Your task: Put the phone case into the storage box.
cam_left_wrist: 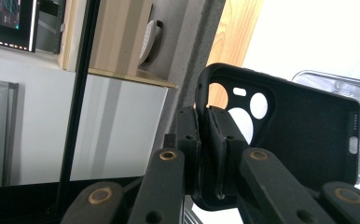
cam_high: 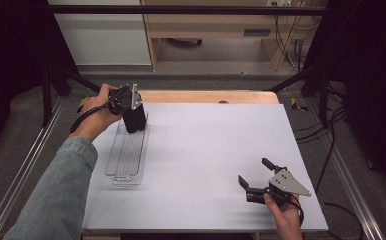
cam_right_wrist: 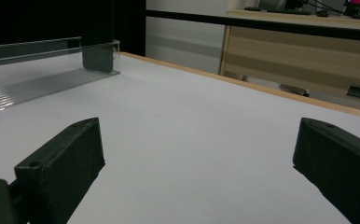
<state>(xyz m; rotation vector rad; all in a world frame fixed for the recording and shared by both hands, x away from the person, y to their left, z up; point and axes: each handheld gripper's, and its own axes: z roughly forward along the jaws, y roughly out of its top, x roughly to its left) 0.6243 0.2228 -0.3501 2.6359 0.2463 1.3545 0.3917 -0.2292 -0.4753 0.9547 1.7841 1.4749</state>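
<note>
One claw [cam_left_wrist: 209, 154] pinches upright phone case [cam_left_wrist: 304, 140] edge.

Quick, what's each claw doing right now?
Left gripper: shut on the black phone case.
Right gripper: open, holding nothing.

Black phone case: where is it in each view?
High view: phone case upper left, held over the clear tray's far end.
Left gripper view: centre right, pinched edge-on between fingers.
Right gripper view: upper left, behind tray wall.
Shared landmark: clear tray.
</note>
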